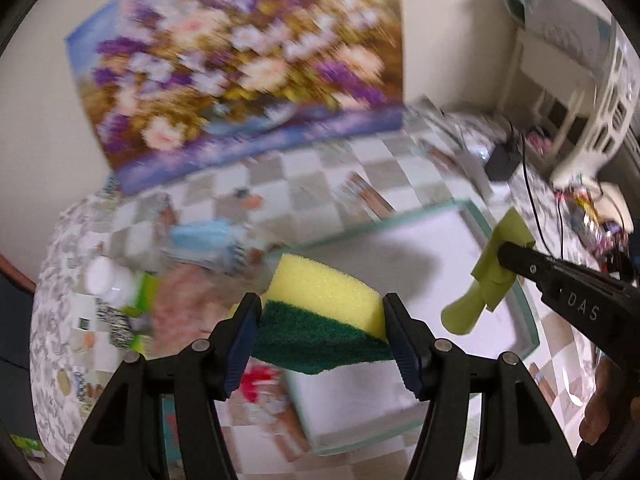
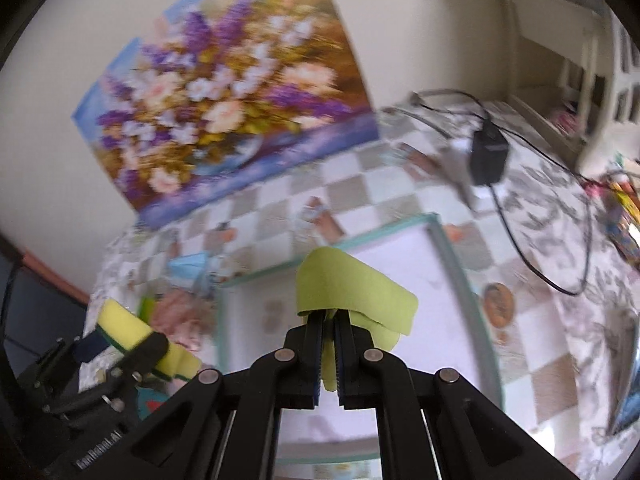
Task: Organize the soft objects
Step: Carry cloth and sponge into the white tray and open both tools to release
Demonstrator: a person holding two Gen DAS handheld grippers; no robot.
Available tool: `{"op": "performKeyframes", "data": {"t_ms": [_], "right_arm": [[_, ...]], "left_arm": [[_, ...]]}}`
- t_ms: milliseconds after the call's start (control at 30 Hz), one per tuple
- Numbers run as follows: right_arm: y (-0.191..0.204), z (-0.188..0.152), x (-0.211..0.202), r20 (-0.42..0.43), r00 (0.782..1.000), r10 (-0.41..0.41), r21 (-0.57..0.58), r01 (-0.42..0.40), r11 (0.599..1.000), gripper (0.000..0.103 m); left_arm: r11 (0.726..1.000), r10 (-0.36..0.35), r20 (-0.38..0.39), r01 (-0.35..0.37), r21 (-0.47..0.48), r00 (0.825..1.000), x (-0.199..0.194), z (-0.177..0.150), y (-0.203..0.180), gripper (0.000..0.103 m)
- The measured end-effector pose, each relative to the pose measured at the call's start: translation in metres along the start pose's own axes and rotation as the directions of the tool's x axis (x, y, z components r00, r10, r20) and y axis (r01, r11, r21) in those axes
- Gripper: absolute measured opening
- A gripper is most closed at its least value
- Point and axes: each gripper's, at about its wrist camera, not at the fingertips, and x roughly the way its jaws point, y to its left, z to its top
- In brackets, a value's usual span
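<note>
My left gripper [image 1: 322, 320] is shut on a yellow sponge with a green scouring side [image 1: 320, 312] and holds it above the near left part of a white tray with a teal rim [image 1: 468, 216]. My right gripper [image 2: 329, 316] is shut on a folded lime-green cloth [image 2: 352, 288], held above the same tray [image 2: 456, 256]. The right gripper with the cloth [image 1: 490, 276] shows at the right in the left wrist view. The left gripper with the sponge [image 2: 132, 336] shows at the lower left in the right wrist view.
The checkered tablecloth [image 1: 320, 184] bears a blue cloth item [image 1: 200, 236], a white-capped bottle [image 1: 108, 280], a pinkish cloth [image 1: 188, 304], a black adapter with cable [image 2: 488, 156] and a flower painting [image 1: 240, 60] against the wall. A white rack [image 1: 580, 80] stands at the far right.
</note>
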Motion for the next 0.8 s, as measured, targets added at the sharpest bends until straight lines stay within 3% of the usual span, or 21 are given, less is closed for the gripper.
{"op": "performKeyframes", "data": {"t_ms": [133, 300, 800], "right_arm": [[-0.024, -0.003, 0.021, -0.082, 0.994, -0.076, 0.028, 0.079, 0.996, 0.006], [-0.041, -0.010, 0.051, -0.163, 0.982, -0.090, 0.059, 0.101, 0.993, 0.006], [-0.042, -0.004, 0.082, -0.201, 0.976, -0.084, 0.050, 0.096, 0.994, 0.009]], "left_arm": [[0.999, -0.020, -0.080, 0.023, 0.034, 0.997, 0.032, -0.003, -0.025, 0.064], [0.999, -0.028, -0.113, 0.031, 0.024, 0.993, 0.057, -0.004, -0.036, 0.065], [0.995, -0.043, -0.110, 0.032, -0.098, 0.993, 0.095, 0.010, -0.020, 0.067]]}}
